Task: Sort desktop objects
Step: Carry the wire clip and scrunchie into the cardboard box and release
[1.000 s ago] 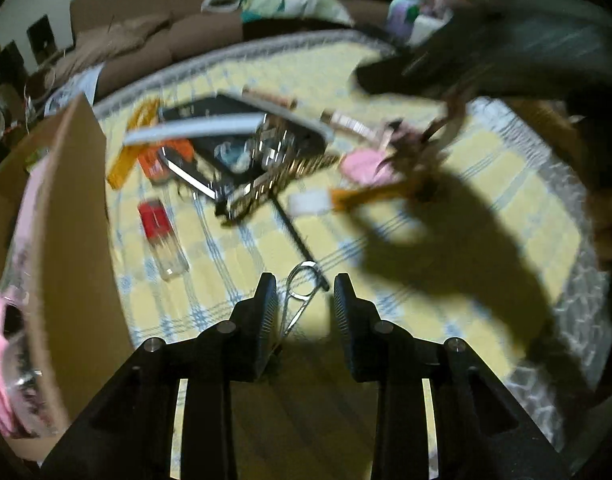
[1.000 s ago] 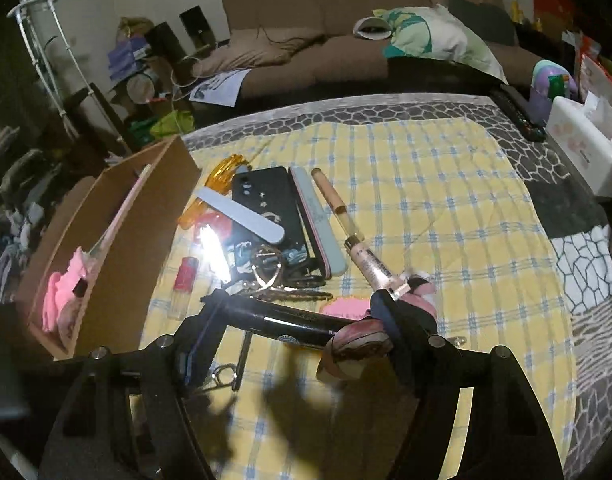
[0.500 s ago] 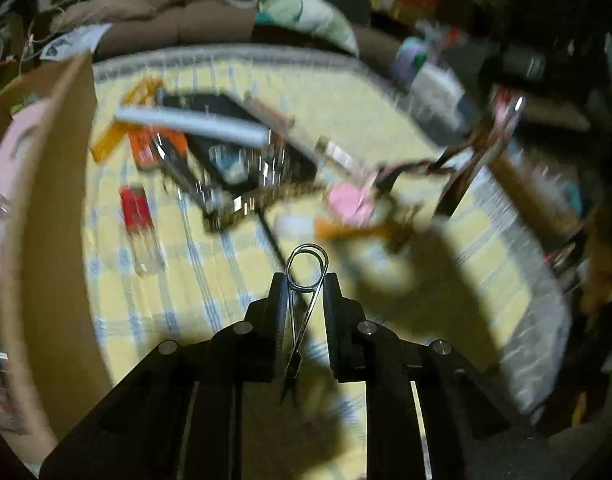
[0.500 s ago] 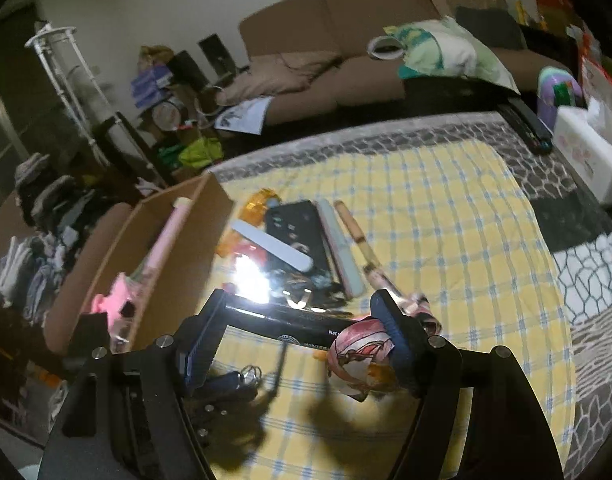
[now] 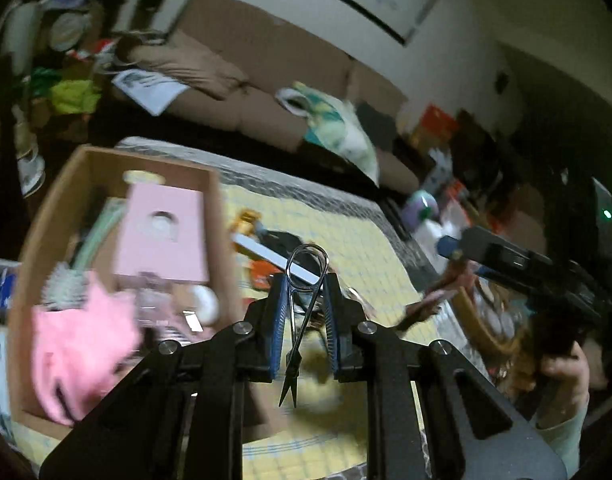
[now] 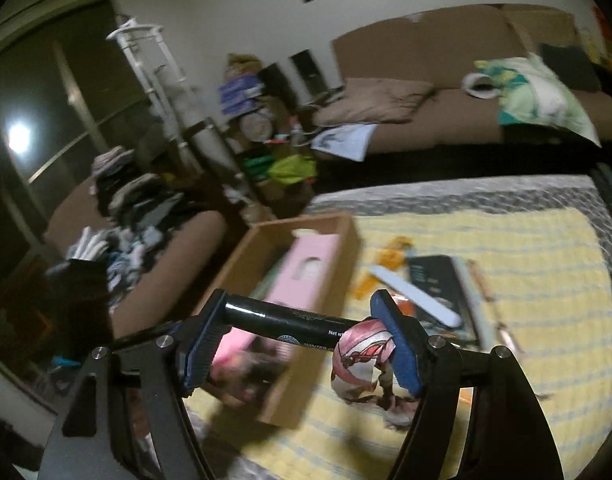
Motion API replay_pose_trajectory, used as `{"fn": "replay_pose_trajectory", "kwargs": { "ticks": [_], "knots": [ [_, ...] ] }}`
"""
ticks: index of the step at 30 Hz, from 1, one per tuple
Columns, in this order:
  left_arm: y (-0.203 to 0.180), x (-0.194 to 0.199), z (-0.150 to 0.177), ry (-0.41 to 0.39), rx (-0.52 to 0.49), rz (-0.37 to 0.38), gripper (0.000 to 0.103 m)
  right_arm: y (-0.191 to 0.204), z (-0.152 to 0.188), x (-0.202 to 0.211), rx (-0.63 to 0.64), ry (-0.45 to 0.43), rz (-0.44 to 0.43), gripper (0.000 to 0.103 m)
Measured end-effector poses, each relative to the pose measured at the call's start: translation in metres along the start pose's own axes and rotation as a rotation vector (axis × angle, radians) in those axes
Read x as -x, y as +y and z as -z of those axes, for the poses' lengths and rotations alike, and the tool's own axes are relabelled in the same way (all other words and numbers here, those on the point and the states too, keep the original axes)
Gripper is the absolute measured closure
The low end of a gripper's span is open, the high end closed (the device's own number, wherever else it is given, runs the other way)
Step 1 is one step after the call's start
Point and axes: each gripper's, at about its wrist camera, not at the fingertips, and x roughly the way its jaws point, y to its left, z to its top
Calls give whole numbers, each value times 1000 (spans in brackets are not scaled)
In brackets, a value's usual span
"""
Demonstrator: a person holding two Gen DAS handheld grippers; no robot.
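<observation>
Left gripper pinching small metal scissors, loop forward, beside the cardboard box. Right gripper clamping a black tube crosswise by its ends, hanging over the yellow-checked tabletop near that box.

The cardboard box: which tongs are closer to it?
Left, probably. The left tongs, holding small scissors, hang right beside the cardboard box. The right tongs, gripping a black tube, sit further along its near end.
</observation>
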Motion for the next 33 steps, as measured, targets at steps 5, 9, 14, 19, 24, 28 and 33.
{"fn": "replay_pose_trajectory", "kwargs": {
  "ticks": [5, 9, 14, 19, 24, 28, 33],
  "knots": [
    [53, 21, -9, -19, 99, -36, 86, 63, -17, -31, 90, 23, -67, 28],
    [75, 23, -7, 13, 123, -71, 86, 102, -23, -59, 136, 53, -114, 28],
    [96, 19, -2, 48, 168, -105, 86, 139, -30, -90, 160, 79, -171, 28],
    [110, 3, 11, 124, 200, -159, 86, 144, -21, -127, 157, 126, -159, 28],
    [119, -19, 26, 204, 200, -262, 86, 112, 3, -169, 134, 199, -72, 28],
    [125, -32, 37, 266, 194, -312, 86, 81, 28, -203, 138, 282, 7, 28],
    [132, -28, 43, 277, 233, -357, 74, 71, 53, -225, 224, 373, 48, 28]
  ]
}}
